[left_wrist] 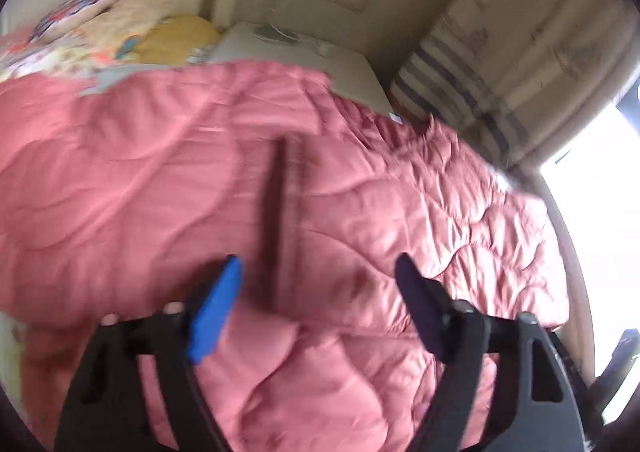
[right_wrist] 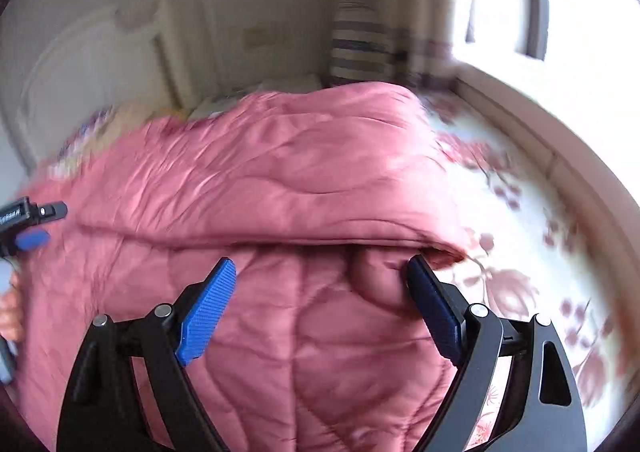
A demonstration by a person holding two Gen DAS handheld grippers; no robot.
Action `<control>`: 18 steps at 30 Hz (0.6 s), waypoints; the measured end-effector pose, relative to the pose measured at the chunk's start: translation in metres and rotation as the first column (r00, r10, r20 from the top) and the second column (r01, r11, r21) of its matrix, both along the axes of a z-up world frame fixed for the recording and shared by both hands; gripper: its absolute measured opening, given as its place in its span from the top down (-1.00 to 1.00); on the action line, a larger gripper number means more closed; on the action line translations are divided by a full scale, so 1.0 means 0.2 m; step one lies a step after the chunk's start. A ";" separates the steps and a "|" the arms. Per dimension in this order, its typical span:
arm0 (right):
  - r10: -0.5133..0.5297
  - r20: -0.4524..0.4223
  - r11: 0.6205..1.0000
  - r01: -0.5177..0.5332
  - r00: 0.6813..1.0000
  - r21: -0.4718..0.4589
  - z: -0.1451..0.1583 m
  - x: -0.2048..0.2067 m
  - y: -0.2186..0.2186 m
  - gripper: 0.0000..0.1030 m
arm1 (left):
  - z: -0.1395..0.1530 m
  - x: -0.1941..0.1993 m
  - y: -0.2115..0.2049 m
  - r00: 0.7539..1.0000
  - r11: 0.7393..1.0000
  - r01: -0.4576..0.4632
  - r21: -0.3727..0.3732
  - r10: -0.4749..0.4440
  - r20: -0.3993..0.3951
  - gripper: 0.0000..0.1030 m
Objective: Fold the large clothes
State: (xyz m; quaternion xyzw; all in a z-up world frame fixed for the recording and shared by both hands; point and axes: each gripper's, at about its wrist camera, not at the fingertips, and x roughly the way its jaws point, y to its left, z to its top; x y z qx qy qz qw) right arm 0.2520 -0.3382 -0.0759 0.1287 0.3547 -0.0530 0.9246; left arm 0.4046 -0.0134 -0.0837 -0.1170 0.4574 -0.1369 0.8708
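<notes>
A large pink quilted comforter [left_wrist: 160,179] lies spread over the bed and fills most of both views. In the right wrist view its far half [right_wrist: 280,171] is folded over the near half, with the folded edge running across the middle. My left gripper [left_wrist: 318,260] hovers over the quilt, fingers apart and nothing pinched; a blurred dark strip [left_wrist: 276,219] lies between and beyond them. My right gripper [right_wrist: 320,260] is open above the near layer, its right fingertip [right_wrist: 416,264] at the folded edge. The left gripper [right_wrist: 36,228] and a hand [right_wrist: 10,312] show at the far left.
A flowered bedsheet [right_wrist: 520,252] lies bare to the right of the quilt. Patterned pillows [left_wrist: 120,23] are piled at the back left. A striped cushion [left_wrist: 452,99] leans by the wall. A bright window [right_wrist: 580,11] is at the right.
</notes>
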 end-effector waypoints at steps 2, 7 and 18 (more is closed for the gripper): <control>-0.044 0.021 0.995 0.042 0.999 0.092 -0.02 -0.02 -0.09 -0.63 | -0.03 -0.02 -0.07 1.000 0.995 0.001 0.102 -0.004 0.029 0.39; -0.248 0.156 0.942 0.200 0.956 0.270 -0.01 -0.17 -0.33 -0.63 | 0.13 -0.17 0.06 0.984 0.995 -0.096 0.030 0.090 0.155 0.87; -0.294 0.138 0.931 0.251 0.946 0.266 -0.03 -0.18 -0.35 -0.49 | -0.04 -0.28 0.17 0.982 0.984 -0.156 0.085 0.146 0.118 0.82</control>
